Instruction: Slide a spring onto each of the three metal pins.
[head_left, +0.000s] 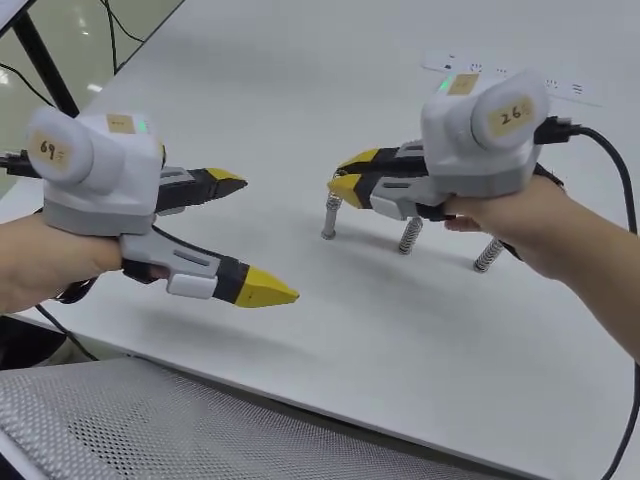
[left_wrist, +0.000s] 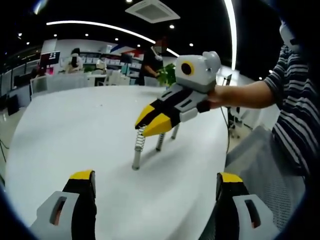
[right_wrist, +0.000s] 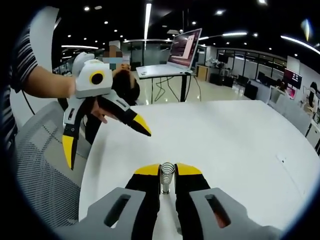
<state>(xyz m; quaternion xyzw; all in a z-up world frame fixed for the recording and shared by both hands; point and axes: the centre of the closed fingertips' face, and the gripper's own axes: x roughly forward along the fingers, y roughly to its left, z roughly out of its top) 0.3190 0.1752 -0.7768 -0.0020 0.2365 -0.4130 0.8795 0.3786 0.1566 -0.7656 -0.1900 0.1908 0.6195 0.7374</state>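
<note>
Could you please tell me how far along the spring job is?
Done: the middle spring and the right spring look fully seated. In hand: the right gripper is shut on the third spring, only at the top of the left pin. Still to do: push it down and release. The left gripper is open.

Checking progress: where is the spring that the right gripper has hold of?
In the head view the spring sits on the leftmost pin of the row on the white table, its top pinched between the right gripper tips.
</note>
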